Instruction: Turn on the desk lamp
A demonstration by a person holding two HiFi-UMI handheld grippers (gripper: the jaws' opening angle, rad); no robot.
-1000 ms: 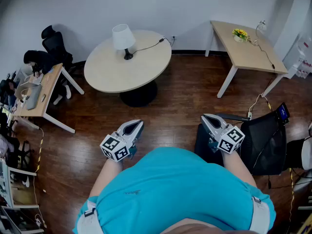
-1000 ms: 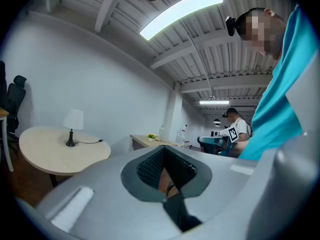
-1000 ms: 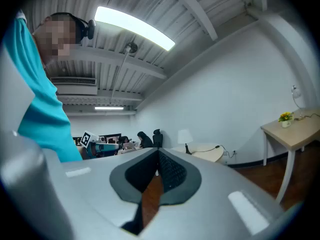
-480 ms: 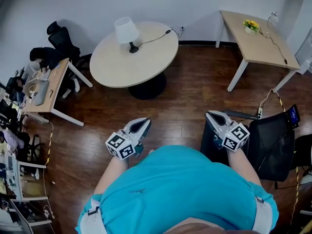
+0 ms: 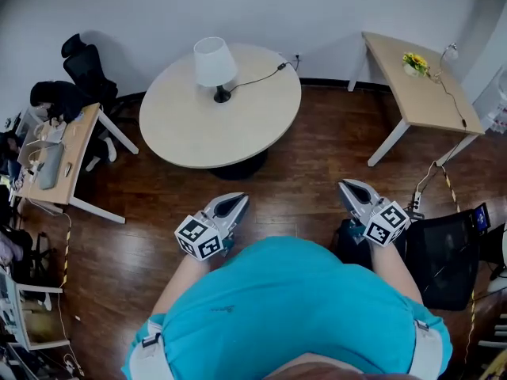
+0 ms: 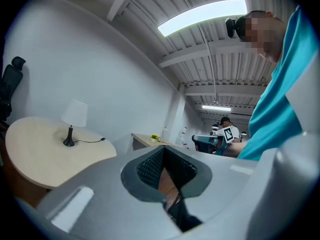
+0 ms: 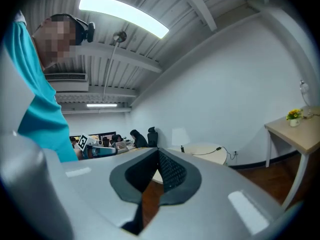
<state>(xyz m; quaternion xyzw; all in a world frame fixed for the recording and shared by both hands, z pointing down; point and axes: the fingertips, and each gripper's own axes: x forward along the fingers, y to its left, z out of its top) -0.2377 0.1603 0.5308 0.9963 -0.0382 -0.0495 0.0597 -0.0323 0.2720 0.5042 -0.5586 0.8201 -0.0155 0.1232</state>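
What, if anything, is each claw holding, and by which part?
Nothing. The left claw and the right claw are both shut and empty, far from the desk lamp.

**What I Can't Make Out**

The desk lamp (image 5: 215, 63) is too small for me to find any switch on its base or its cord (image 5: 257, 78). The round table (image 5: 198, 129) hides most of its own pedestal. My shirt (image 5: 293, 315) hides my legs and feet. At the lower left, a shelf unit (image 5: 16, 315) is cut off by the edge.
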